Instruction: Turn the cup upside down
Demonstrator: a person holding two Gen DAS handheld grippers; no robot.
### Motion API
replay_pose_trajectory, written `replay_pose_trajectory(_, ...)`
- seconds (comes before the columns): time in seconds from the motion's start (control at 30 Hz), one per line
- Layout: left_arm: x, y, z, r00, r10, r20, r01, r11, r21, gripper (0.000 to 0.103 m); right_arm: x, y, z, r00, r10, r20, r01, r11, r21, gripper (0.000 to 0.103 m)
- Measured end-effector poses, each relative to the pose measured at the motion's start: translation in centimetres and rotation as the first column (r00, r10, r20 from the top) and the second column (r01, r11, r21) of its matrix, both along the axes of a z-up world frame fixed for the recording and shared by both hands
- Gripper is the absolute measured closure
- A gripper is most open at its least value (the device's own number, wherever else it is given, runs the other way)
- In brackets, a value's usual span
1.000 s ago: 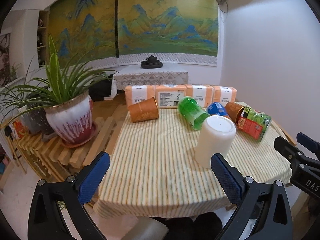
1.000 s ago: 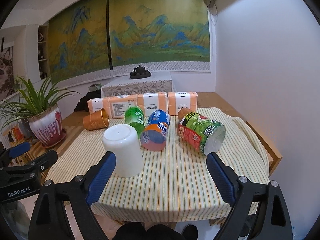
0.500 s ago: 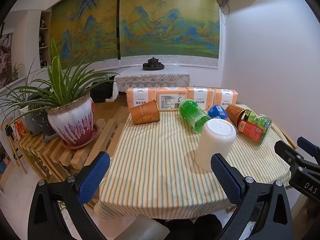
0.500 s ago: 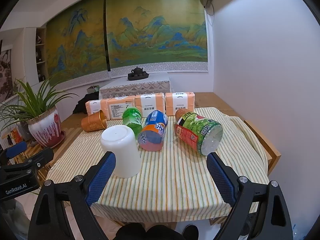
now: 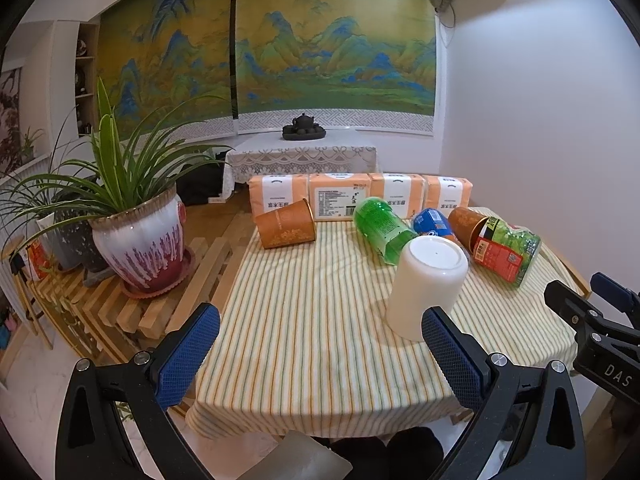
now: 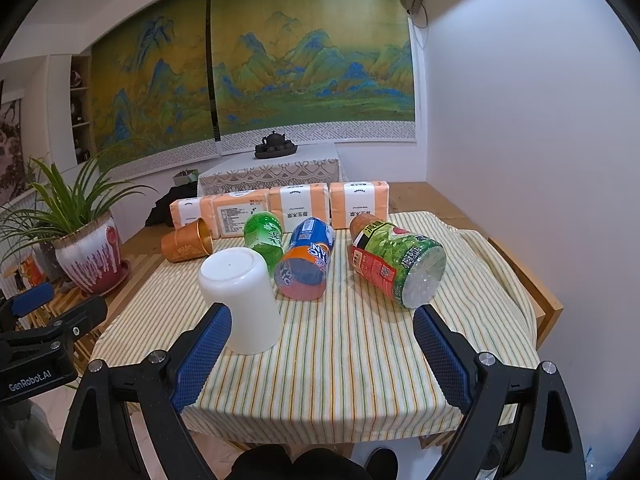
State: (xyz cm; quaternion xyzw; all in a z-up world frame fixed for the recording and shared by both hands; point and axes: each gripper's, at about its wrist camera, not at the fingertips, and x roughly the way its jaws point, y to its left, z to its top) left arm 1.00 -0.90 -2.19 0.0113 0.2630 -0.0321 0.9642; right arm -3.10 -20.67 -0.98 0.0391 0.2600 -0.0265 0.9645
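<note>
Counted on the striped tablecloth: one white cup, one orange cup, three bottles, four tissue packs.

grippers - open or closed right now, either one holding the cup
Left gripper: open, holding nothing.
Right gripper: open, holding nothing; the white cup stands upside down on the table, free.

Table as I see it: wooden, covered by a striped cloth. On the cloth: white cup, mouth down, near the front; behind it an orange cup on its side; green bottle, blue-and-orange bottle and green tea bottle, all lying down; a row of tissue packs along the far edge.
</note>
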Motion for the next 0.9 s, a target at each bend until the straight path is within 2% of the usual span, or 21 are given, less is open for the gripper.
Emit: replay_pose_trajectory(0.9,0.35,-0.29,-0.25,1.000,-0.020,-0.008,0.020,1.000,0.008,0.001,0.41,-0.28,-0.49,1.000,-0.004,-0.015,0.004,1.000,0.001,0.013)
